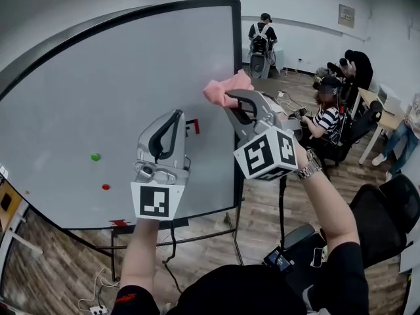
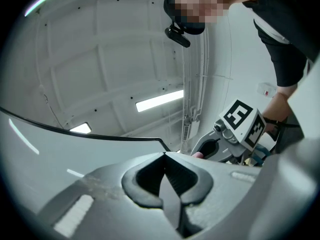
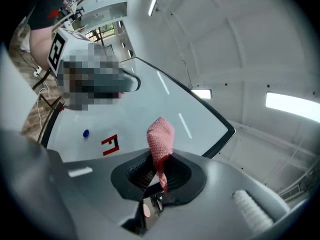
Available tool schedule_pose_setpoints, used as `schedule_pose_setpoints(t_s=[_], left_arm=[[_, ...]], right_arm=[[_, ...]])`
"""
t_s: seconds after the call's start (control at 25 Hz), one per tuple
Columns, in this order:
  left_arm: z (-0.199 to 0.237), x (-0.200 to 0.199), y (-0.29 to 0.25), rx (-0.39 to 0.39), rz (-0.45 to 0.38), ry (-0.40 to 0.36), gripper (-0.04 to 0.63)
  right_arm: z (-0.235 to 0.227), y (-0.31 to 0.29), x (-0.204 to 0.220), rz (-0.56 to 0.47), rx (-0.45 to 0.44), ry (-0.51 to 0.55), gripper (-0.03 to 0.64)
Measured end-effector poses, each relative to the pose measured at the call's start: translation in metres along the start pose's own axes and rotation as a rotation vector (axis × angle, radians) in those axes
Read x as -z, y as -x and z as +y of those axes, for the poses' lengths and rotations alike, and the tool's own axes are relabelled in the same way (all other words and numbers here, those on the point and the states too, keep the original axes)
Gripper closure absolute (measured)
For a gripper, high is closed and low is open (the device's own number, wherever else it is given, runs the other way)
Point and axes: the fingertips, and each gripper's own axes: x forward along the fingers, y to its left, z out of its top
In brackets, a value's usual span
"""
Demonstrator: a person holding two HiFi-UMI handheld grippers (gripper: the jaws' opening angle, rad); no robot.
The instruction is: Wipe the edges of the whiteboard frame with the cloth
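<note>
A large whiteboard (image 1: 98, 97) with a black frame (image 1: 237, 58) stands in front of me. My right gripper (image 1: 231, 98) is shut on a pink cloth (image 1: 225, 88) and holds it against the board's surface just inside the right frame edge. In the right gripper view the cloth (image 3: 160, 138) sticks up from the shut jaws, with the frame corner (image 3: 231, 132) beyond it. My left gripper (image 1: 176, 117) is shut with nothing in it, raised in front of the board's lower middle; its tips (image 2: 165, 156) meet in the left gripper view.
A red F mark (image 1: 191, 126), a green magnet (image 1: 96, 157) and a red magnet (image 1: 105, 187) sit on the board. Several people sit and stand at the right and back of the room (image 1: 328, 117). A black office chair (image 1: 387, 209) is at my right.
</note>
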Motion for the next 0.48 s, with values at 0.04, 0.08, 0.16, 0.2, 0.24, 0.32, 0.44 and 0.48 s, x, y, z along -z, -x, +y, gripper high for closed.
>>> schedule_pose_setpoints(t_s=[0.04, 0.08, 0.16, 0.2, 0.24, 0.32, 0.44, 0.48], left_arm=[[-0.001, -0.002, -0.002, 0.001, -0.004, -0.008, 0.594], [-0.001, -0.003, -0.005, 0.003, -0.006, -0.012, 0.594], [0.001, -0.005, -0.016, 0.010, -0.010, -0.014, 0.594], [0.002, -0.006, -0.023, 0.014, -0.012, -0.016, 0.594], [0.003, -0.007, -0.029, 0.019, -0.015, -0.024, 0.594], [0.004, -0.013, -0.039, 0.025, -0.025, -0.043, 0.594], [0.005, -0.025, -0.054, 0.031, -0.040, -0.051, 0.594], [0.006, -0.029, -0.059, 0.031, -0.046, -0.054, 0.594]], right_arm=[[-0.003, 0.001, -0.002, -0.001, 0.006, 0.015, 0.591], [-0.008, 0.000, -0.003, -0.002, 0.011, 0.030, 0.591], [-0.019, -0.006, -0.004, -0.004, 0.011, 0.061, 0.591], [-0.024, -0.011, -0.005, -0.005, 0.008, 0.075, 0.591], [-0.029, -0.014, -0.007, -0.007, 0.006, 0.089, 0.591], [-0.040, -0.018, -0.012, -0.008, 0.007, 0.110, 0.591], [-0.060, -0.021, -0.021, -0.013, 0.027, 0.134, 0.591], [-0.066, -0.023, -0.023, -0.014, 0.034, 0.141, 0.591]])
